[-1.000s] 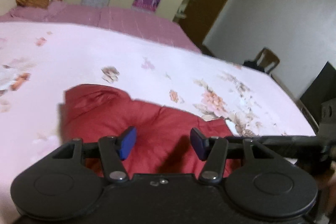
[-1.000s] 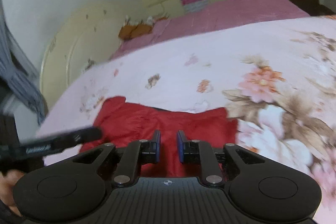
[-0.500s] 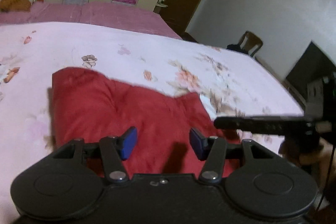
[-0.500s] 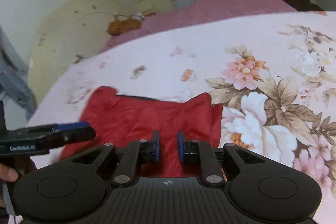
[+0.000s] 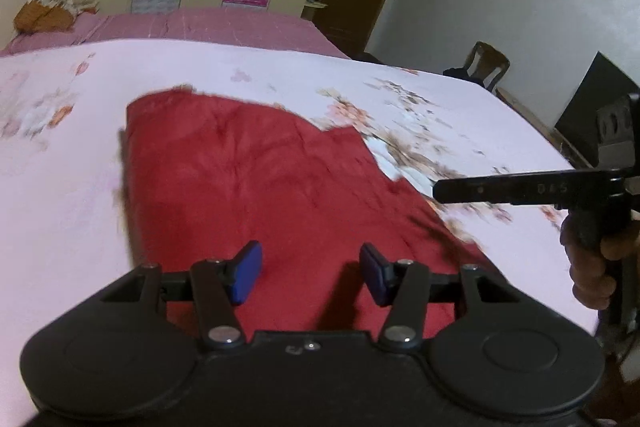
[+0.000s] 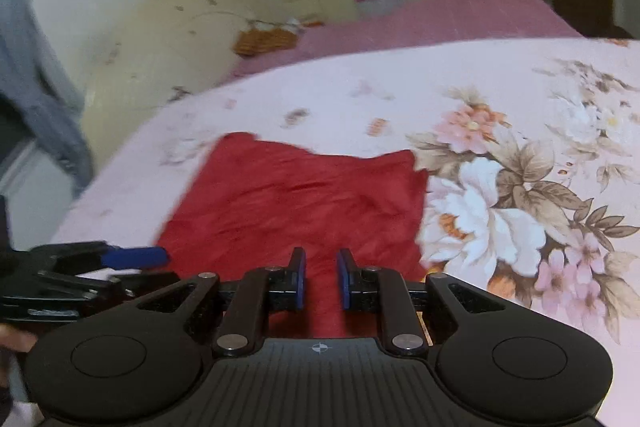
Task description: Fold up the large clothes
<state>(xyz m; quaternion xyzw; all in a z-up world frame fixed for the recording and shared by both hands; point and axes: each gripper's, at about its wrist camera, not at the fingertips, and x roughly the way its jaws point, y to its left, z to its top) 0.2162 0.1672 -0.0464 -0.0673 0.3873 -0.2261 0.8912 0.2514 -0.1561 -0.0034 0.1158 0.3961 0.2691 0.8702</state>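
A red garment (image 5: 260,179) lies flattened on the floral pink sheet (image 5: 60,207), with its near edge under both grippers. My left gripper (image 5: 310,267) hovers over that near edge, open, with nothing between its blue pads. My right gripper (image 6: 320,267) hangs over the same garment (image 6: 304,203), its pads a narrow gap apart and empty. A finger (image 5: 500,189) of the right gripper reaches in from the right of the left wrist view, held by a hand (image 5: 592,267). In the right wrist view, one blue pad (image 6: 132,257) of the left gripper shows at the garment's left corner.
The bed sheet (image 6: 500,107) stretches far beyond the garment. A cream headboard (image 6: 160,39) and a brown basket-like thing (image 5: 40,17) are at the far left. A chair (image 5: 486,65) and a dark screen (image 5: 592,107) stand right of the bed. Grey cloth (image 6: 36,67) hangs at left.
Both grippers have shifted sideways along the bed and risen slightly. More of the red garment now shows ahead of them. Both jaw gaps look about the same.
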